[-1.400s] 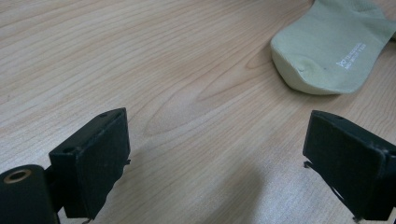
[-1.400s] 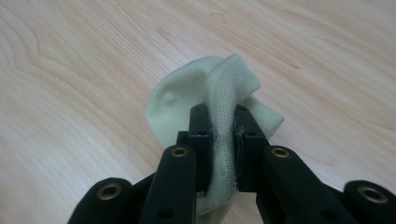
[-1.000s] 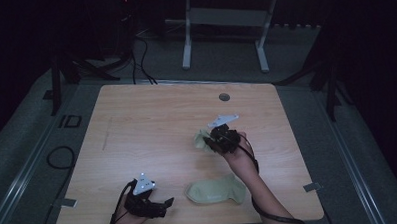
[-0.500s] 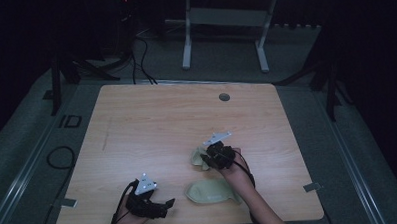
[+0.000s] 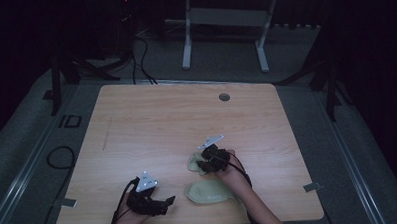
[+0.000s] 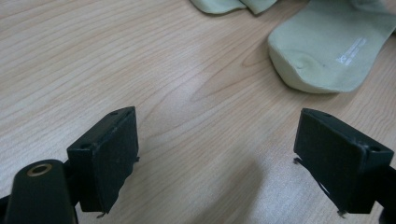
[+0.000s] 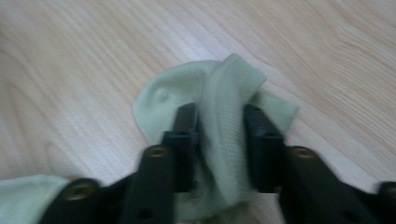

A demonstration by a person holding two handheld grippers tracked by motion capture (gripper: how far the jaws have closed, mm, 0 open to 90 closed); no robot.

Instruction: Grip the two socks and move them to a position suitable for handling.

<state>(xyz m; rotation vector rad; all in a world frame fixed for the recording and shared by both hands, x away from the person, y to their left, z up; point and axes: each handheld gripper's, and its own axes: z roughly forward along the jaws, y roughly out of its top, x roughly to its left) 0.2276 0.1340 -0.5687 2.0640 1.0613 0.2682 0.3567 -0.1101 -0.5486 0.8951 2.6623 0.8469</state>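
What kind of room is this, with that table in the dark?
Probably a lab or recording studio, not a home. A bare wooden table stands lit on grey carpet, cables trail over the floor behind it, and a metal stand sits beyond. The person's grippers handle pale green socks.

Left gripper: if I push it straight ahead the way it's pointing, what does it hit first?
Bare table first; beyond, likely the flat sock, up and right of the open left gripper. Depth is uncertain.
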